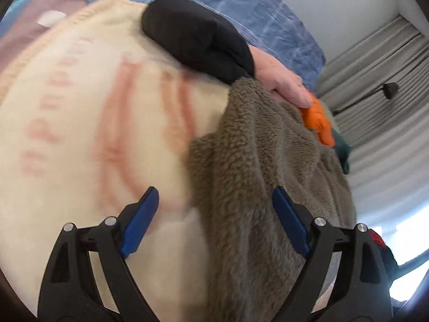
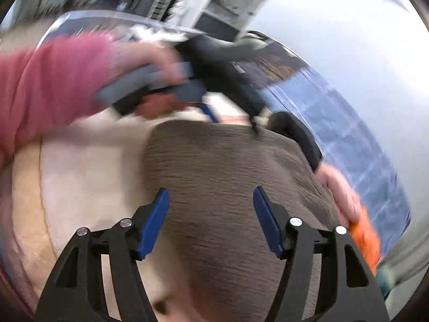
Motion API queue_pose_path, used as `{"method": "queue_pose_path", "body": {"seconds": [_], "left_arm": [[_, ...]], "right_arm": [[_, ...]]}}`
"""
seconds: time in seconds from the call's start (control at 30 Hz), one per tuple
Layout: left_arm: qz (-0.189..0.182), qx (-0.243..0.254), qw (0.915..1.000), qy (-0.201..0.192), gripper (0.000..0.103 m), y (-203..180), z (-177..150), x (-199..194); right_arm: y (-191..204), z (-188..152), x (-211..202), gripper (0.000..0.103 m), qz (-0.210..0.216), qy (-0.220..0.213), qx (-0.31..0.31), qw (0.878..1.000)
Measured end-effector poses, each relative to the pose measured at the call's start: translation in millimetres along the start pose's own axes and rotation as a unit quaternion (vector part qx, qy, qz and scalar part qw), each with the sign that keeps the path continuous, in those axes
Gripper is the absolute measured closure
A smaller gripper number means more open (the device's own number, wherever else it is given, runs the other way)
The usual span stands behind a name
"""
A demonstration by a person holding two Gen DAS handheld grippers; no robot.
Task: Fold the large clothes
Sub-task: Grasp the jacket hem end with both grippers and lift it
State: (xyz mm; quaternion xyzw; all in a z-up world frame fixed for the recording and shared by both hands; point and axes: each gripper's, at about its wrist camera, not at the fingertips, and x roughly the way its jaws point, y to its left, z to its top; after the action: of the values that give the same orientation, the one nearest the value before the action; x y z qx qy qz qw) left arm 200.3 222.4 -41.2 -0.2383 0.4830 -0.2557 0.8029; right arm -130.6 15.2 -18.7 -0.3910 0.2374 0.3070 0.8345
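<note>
A brown fleece garment (image 1: 257, 187) lies over a cream cloth with a pink pattern (image 1: 80, 123). My left gripper (image 1: 214, 209) is open above the line where the two meet, with nothing between its blue pads. In the right wrist view the fleece (image 2: 219, 166) fills the middle, with the cream cloth (image 2: 88, 177) to its left. My right gripper (image 2: 211, 204) hangs open over the fleece and holds nothing. At the top, a hand in a pink sleeve (image 2: 53, 80) holds the left gripper over the fleece's far edge, and one of its blue fingers (image 2: 210, 114) shows there.
A hand in a black sleeve (image 1: 281, 80) rests on the fleece's far edge, also seen as a hand (image 2: 337, 187) at the right. An orange item (image 1: 320, 123) lies by it. Blue checked bedding (image 1: 241, 8) lies beyond, with grey curtains (image 1: 375, 61) to the right. More clothes lie at top left.
</note>
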Motion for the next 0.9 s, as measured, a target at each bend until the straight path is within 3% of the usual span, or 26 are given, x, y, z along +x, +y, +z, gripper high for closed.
{"method": "queue_pose_path", "body": {"seconds": [0.07,0.2,0.33,0.53,0.6,0.63,0.67,0.73,0.8,0.9], "left_arm": [[-0.018,0.011,0.9995,0.022,0.015,-2,5,16],[-0.028,0.027,0.9983,0.044,0.013,-2,10,36],[-0.051,0.035,0.997,0.047,0.01,2,16,41],[-0.071,0.041,0.9958,0.042,0.003,2,23,50],[-0.071,0.044,0.9956,0.041,0.003,1,27,55],[-0.072,0.044,0.9956,0.039,0.003,0,30,57],[-0.073,0.046,0.9957,0.035,0.007,-1,31,58],[-0.093,0.043,0.9943,0.027,0.054,0,31,56],[-0.113,0.025,0.9933,0.009,0.066,0,30,53],[-0.107,0.032,0.9937,-0.014,0.07,-13,31,45]], "right_arm": [[13,-1,10,0.038,-0.01,0.011,-0.016,1.0],[29,0,27,0.036,-0.079,0.022,-0.066,0.994],[41,8,42,0.036,-0.098,0.043,-0.082,0.991],[42,27,54,0.033,-0.099,0.046,-0.056,0.992],[40,31,58,0.041,-0.094,0.039,-0.045,0.994],[38,31,55,0.051,-0.091,0.033,-0.035,0.995],[36,32,52,0.058,-0.086,0.027,-0.022,0.996],[25,36,46,0.063,-0.072,0.016,0.006,0.997],[8,39,36,0.065,-0.053,0.002,0.051,0.997],[-17,46,20,0.067,-0.036,-0.018,0.105,0.994]]}}
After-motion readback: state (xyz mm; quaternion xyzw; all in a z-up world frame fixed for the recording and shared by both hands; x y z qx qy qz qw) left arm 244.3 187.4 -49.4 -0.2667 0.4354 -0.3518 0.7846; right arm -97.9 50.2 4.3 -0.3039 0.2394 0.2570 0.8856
